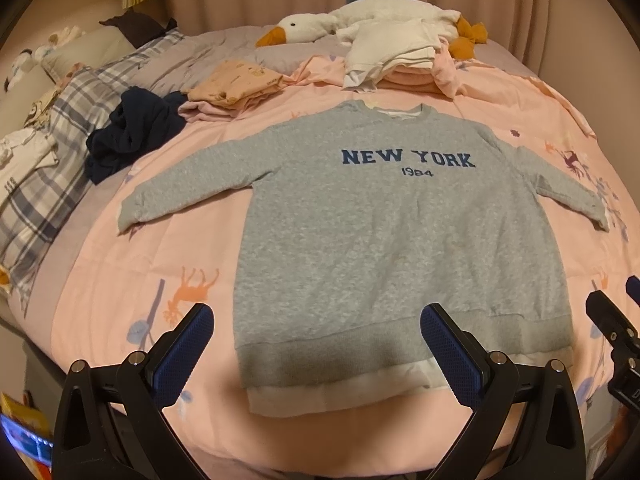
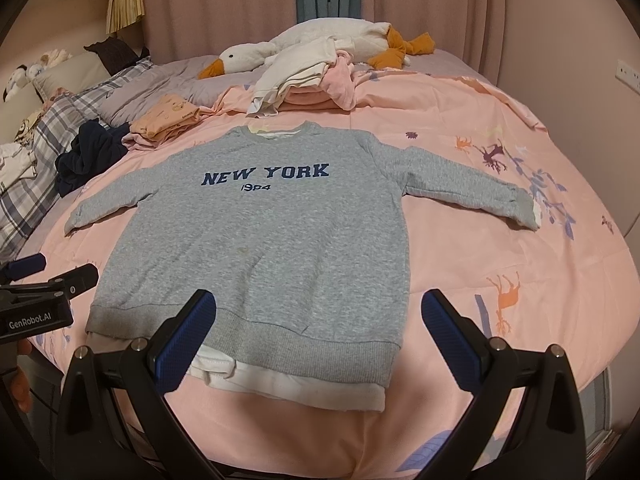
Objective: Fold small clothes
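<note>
ahead of both tools, flat on the pink quilt (image 1: 120, 264), lies the grey sweatshirt (image 1: 384, 240), front side up, sleeves spread out to either side. its long axis runs straight away from the grippers: white hem nearest, collar farthest, lettering reading upright from here.

left gripper (image 1: 318, 350): released, jaws spread wide, nothing between them, hovering at the hem's left end. right gripper (image 2: 320, 338): likewise released and empty, at the hem's right end.

view differences: the right wrist view shows the left tool's body at its left edge, a hand partly visible below it; the left wrist view catches only a sliver of the right tool at its right edge. the right view shows the turned-back cuff of the sleeve (image 2: 520, 204) on its side with white lining showing; the left view shows that cuff squeezed near the rim.

beyond the collar: a pile of white and pink clothes (image 1: 396, 60), a goose plush (image 1: 304, 30) behind it, a folded peach garment (image 1: 236, 84), and a bunched navy garment (image 1: 132, 132) off to the left beside a plaid pillow (image 1: 48, 168).

hard to make out: the sweatshirt's back, the hem's white layer partly behind the right tool's left finger, and objects at the frame corners.
</note>
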Demonstrator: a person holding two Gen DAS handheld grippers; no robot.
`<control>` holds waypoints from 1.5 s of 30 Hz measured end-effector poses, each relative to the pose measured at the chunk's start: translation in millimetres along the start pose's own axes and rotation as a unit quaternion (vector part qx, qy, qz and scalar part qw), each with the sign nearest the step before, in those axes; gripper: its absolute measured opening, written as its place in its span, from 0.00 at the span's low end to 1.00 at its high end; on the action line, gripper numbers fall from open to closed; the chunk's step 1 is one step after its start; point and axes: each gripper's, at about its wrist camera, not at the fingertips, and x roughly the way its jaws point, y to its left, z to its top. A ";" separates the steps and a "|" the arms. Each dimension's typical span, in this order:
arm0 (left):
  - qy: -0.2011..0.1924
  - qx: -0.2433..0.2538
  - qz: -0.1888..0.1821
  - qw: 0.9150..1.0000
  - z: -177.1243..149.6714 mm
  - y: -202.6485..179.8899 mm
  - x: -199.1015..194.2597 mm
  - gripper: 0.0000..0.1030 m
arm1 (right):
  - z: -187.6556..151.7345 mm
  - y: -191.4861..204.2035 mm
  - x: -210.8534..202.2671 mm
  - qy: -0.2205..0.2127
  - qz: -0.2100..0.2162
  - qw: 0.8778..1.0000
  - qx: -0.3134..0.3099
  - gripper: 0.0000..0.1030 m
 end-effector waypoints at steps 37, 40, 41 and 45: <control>0.067 -0.096 -0.207 0.971 43.9 -17.3 82.3 0.99 | -5.6 -251.7 100.8 -0.009 0.101 0.902 0.419 0.92; 0.074 -0.100 -0.200 0.972 48.9 -16.4 92.8 0.99 | 5.0 -273.2 116.9 -0.023 0.122 0.883 0.453 0.86; 0.077 -0.101 -0.199 0.972 50.2 -16.2 95.9 0.99 | 7.9 -278.1 121.8 -0.024 0.122 0.878 0.462 0.85; 0.083 -0.100 -0.189 0.973 53.1 -17.3 103.4 0.99 | 21.3 -306.1 144.9 -0.033 0.097 0.857 0.505 0.74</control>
